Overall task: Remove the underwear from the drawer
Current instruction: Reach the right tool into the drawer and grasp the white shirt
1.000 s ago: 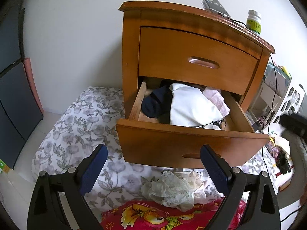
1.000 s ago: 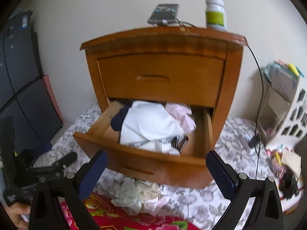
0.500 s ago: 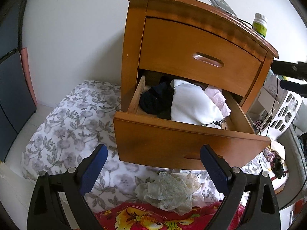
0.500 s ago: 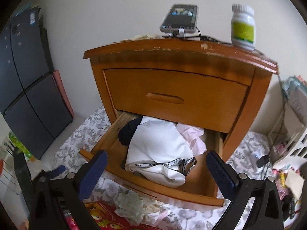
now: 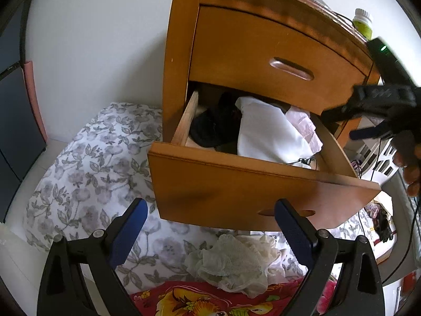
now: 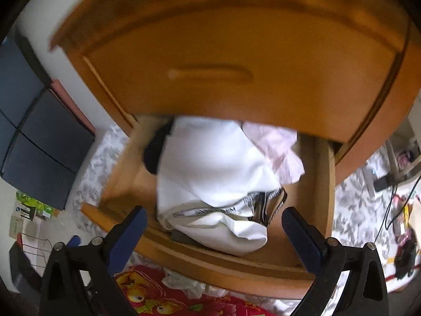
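The nightstand's lower drawer stands pulled out. Inside lie a black garment, a white garment and a pink one. My left gripper is open and empty, low in front of the drawer front. My right gripper, held by a hand, reaches in over the drawer's right side. In the blurred right wrist view that gripper is open just above the white garment, whose lettered waistband shows. The pink piece and black piece lie behind it.
The shut upper drawer overhangs the open one. A pale crumpled underwear pile lies on the floral bedding below, beside a red printed blanket. A green-labelled bottle stands on top. Cables and clutter lie to the right.
My right gripper has moved forward and down, close over the open drawer's white garment, and now shows in the left wrist view. My left gripper has drawn nearer the drawer front. Both stay open.
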`<state>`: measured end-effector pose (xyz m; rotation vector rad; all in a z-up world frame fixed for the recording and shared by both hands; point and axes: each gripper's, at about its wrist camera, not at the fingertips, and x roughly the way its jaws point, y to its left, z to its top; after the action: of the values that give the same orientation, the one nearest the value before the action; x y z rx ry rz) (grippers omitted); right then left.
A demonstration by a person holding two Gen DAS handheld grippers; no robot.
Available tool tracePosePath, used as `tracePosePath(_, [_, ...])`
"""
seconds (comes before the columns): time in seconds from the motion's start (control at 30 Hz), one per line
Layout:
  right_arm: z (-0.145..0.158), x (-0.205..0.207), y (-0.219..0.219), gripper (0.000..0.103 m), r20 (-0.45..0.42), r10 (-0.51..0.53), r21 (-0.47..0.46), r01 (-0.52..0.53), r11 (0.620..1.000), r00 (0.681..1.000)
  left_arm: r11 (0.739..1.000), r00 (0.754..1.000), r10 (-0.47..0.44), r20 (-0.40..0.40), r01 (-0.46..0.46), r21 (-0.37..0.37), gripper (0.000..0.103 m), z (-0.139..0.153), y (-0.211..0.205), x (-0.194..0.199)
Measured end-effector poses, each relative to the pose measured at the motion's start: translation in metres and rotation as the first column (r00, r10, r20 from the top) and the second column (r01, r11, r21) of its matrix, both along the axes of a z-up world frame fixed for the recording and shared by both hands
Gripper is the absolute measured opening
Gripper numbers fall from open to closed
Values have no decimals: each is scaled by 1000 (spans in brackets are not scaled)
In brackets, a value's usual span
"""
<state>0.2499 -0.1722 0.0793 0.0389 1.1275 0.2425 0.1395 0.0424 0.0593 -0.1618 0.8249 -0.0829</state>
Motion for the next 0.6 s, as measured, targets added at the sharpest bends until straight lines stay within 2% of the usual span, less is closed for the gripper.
tracePosePath(0.17, [-44,21,-3,101,-164,-23,-55,14,998,986,1000,1000,-1,-25,1,-2,97,-10,1,6])
tracePosePath(0.3, [-65,30,-8,97,-247,-45,-74,27,997,968,1000,999,-2,-40,2,-3,97,-15,1,10])
tracePosePath(0.6, [-92,36,-4,88,-334,-25,-143,-24,989,942,1000,998,-22,-58,22,3,97,-22,-3,15])
